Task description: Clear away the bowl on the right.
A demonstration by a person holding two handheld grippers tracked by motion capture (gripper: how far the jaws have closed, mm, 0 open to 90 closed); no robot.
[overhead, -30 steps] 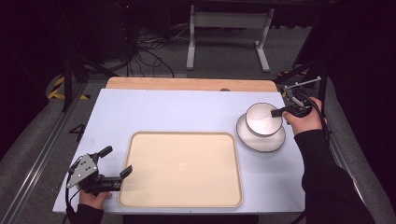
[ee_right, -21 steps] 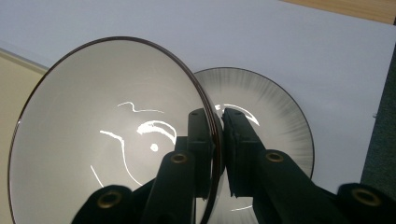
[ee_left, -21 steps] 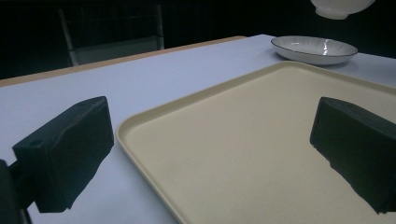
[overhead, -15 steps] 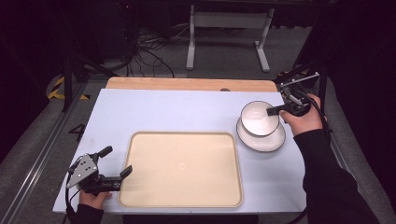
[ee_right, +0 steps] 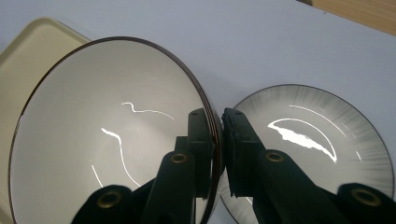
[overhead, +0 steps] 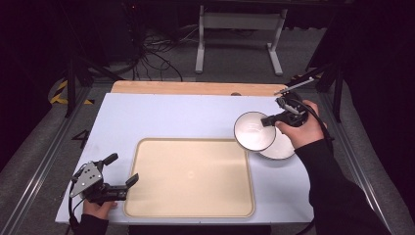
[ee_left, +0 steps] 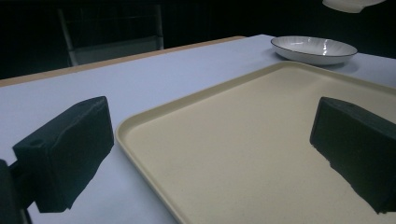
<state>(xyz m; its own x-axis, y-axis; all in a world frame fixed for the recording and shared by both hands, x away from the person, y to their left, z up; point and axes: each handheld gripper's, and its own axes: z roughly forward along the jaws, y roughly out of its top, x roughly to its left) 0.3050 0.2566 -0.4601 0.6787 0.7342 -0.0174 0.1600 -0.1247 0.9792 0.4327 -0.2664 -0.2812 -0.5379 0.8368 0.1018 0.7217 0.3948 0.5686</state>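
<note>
So we had a pale blue-white worktop [overhead: 171, 117] with a strip of bare wood along its far edge, sitting in a pretty dark room: grey floor, a tangle of cables and a metal stand [overhead: 238, 34] behind it. One cream tray [overhead: 191, 178] lay near the front edge, flat and with nothing on it, taking up the middle. To its right there was a decent stretch of bare surface before the right edge, and the whole far-left quarter was open too, so plenty of room to move stuff around. Count-wise we saw one bowl, one plate, one tray and two grippers. Our right gripper [overhead: 268, 121] had its fingers pinched tight on the rim of the white bowl [overhead: 254, 130], one finger inside and one outside, and the bowl hung tipped above the worktop, just past the tray's far right corner and partly over the plate [overhead: 281, 149]. The plate sat flat on the worktop, just beside the tray. Our left gripper [overhead: 122, 172] hung at the tray's near left corner with its fingers spread wide, one over the tray's edge and one over the worktop, gripping nothing.
</note>
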